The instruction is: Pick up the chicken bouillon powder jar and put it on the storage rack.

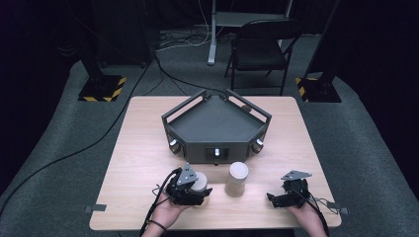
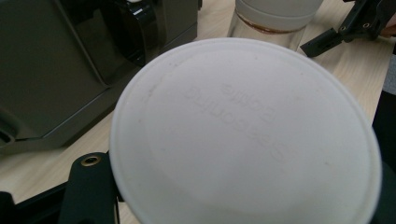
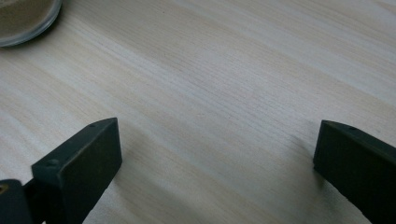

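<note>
A round white lid (image 2: pixel 243 135) with raised lettering sits between the jaws in the left gripper view. It tops a pale jar (image 1: pixel 200 181) near the table's front edge. My left gripper (image 1: pixel 197 191) is shut on this jar, with one black finger (image 2: pixel 88 186) showing at the lid's left. A second jar (image 1: pixel 237 178), clear with a pale lid and brownish contents, stands upright just to its right (image 2: pixel 273 18). My right gripper (image 1: pixel 282 198) rests low over bare wood at the front right, jaws wide open and empty (image 3: pixel 215 158). The second jar's base (image 3: pixel 23 18) is at that view's top left.
A dark six-sided tray (image 1: pixel 217 123) with raised rails fills the middle of the wooden table (image 1: pixel 143 148), just behind both jars. Its dark wall (image 2: pixel 56 70) is close to the held jar's left. A folding chair (image 1: pixel 259 47) and stands are on the floor beyond.
</note>
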### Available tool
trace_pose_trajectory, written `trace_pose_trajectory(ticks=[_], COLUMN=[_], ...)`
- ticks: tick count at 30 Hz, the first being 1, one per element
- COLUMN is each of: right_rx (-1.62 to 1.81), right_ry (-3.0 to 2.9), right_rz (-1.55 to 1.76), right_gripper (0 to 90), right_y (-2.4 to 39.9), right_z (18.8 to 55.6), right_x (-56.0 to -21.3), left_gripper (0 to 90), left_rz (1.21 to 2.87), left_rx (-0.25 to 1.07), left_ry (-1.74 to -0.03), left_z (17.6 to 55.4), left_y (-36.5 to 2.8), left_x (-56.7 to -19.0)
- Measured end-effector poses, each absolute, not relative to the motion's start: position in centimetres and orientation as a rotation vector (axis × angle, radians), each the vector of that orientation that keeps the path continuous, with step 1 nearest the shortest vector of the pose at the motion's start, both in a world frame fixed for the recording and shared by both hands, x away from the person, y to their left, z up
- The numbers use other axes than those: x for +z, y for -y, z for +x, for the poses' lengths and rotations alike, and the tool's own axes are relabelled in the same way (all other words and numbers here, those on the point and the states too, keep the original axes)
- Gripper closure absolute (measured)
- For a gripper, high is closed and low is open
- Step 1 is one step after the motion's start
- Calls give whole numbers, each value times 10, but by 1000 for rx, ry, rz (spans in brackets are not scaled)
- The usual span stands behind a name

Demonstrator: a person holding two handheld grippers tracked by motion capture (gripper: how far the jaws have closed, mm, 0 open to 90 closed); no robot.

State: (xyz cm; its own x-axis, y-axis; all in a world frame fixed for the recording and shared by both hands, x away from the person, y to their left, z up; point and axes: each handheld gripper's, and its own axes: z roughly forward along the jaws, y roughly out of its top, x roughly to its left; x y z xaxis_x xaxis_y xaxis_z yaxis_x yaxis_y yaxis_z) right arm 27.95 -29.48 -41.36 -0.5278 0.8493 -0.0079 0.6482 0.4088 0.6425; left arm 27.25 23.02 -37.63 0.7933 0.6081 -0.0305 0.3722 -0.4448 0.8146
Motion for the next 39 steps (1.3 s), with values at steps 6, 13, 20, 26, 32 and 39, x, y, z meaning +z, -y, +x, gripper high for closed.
trace_pose_trajectory(ticks=[6, 13, 20, 26, 32, 39], right_rx=[844, 845, 846, 848, 852, 852], right_ry=[-2336, -2335, -2336, -2335, -2332, -2330], right_rz=[1295, 1292, 1288, 1286, 1285, 1285], right_gripper=[2, 2, 2, 1, 0, 0], right_y=[295, 295, 295, 295, 296, 295], right_z=[279, 279, 279, 278, 278, 278], right_x=[-414, -414, -414, -415, -415, -415], left_gripper=[342, 342, 342, 342, 342, 342], left_rz=[2074, 2062, 2049, 2035, 2021, 2001], left_rx=[337, 345, 374, 393, 400, 398], left_ry=[-724, -726, -714, -711, -717, -725], left_z=[276, 281, 287, 292, 298, 305], left_y=[-235, -239, -242, -244, -247, -251], left_x=[-366, -351, -331, -315, -300, -282])
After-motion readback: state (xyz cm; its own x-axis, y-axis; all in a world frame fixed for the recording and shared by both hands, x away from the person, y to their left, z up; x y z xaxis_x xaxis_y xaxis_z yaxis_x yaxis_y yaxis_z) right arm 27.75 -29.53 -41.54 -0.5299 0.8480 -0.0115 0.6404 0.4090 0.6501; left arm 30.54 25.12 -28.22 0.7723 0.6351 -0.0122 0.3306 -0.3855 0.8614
